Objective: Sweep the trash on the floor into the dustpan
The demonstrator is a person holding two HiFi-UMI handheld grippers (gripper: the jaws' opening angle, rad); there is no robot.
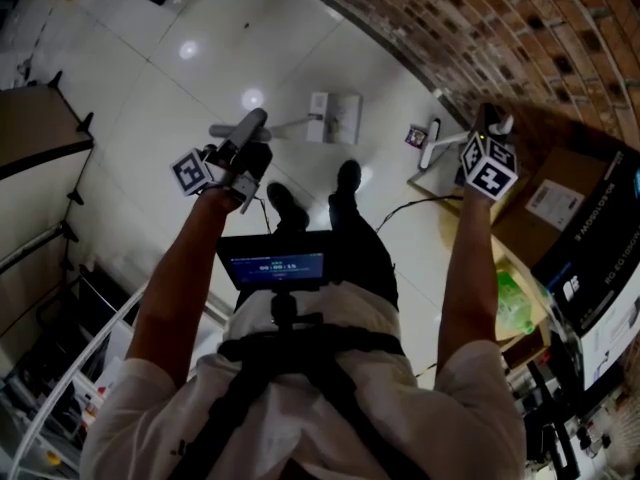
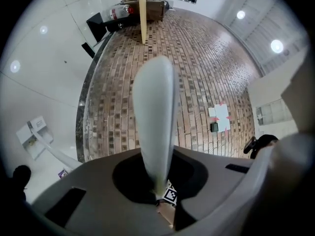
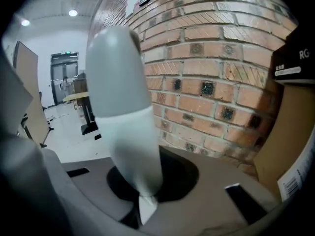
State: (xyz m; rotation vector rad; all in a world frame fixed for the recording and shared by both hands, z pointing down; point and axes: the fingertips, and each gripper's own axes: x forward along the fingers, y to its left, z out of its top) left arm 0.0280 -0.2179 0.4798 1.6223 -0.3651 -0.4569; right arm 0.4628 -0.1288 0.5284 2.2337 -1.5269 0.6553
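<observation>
Person stood on a white tiled floor (image 1: 150, 78). A brick wall (image 1: 520, 38) ran along the floor's far right edge. Both arms were held out in front.

Left gripper (image 2: 156, 188): jaws narrow, clamped on the left handle (image 2: 155, 112), a pale rod rising through the view past the pads. Gripper pointed about level, toward the wall. In the head view a thin shaft (image 1: 288, 124) ran from this gripper to a boxy white dustpan (image 1: 335, 118). The dustpan rested on the floor ahead of the shoes (image 1: 285, 203), somewhat in from the wall edge. It also showed at lower left of the left gripper view, with the shaft passing behind the gripper body.

Right gripper (image 3: 142, 195): jaws narrow, clamped on the right handle (image 3: 123, 107), grey at its top end and white below. Gripper tilted downward, close to the wall, and bricks filled most of its view.

A white bar (image 1: 432, 144) sat at the floor near the wall edge, just left of the right gripper in the head view. Whether it joined the right handle could not be told. A small printed tag (image 1: 415, 136) lay on the floor just beside the bar. Trash could not be picked out with certainty.

Cardboard boxes (image 1: 560, 198) stood along the floor's right edge, with a green bottle (image 1: 513, 303) among them. A screen (image 1: 275, 266) was mounted on the chest rig.
</observation>
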